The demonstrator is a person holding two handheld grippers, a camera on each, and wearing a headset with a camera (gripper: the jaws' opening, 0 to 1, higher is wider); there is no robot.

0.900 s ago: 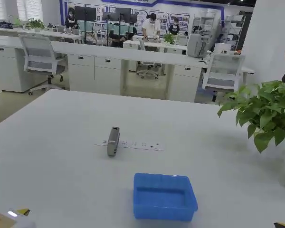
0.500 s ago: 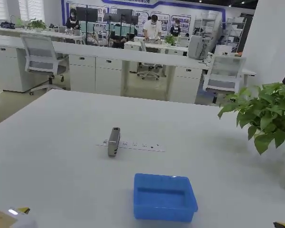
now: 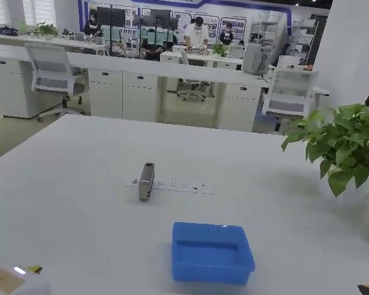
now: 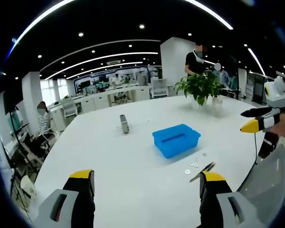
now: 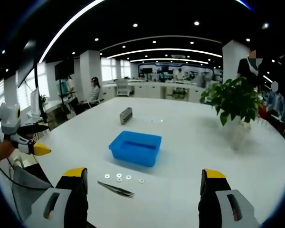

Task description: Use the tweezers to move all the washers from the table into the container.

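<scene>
We hold both tools above the near edge of a broad, smooth white table [image 3: 67, 184]. The left gripper [image 4: 147, 183] has its black, yellow-tipped jaws spread wide with nothing between them. The right gripper [image 5: 143, 178] is spread just as wide and holds nothing either.

In the right gripper view, five small flat metal washers [image 5: 118, 177] lie loose on the tabletop, just in front of the blue container [image 5: 135, 148]. A slim pair of metal tweezers [image 5: 116, 189] lies flat just on the near side of them, between the washers and us. Neither tool touches it.

The container is a shallow rectangular plastic tray with rounded corners and a slightly glossy surface. We cannot see its floor from any of our angles.

Beyond it on the table stands a small grey oblong device [image 3: 147, 181], beside a faint row of printed marks. Off to the right is a leafy green potted plant [image 3: 341, 144] in what looks like a clear vessel, well apart from the washers.

Behind the table are white desks, mesh-backed office chairs [image 3: 52, 74] and several people at work.
</scene>
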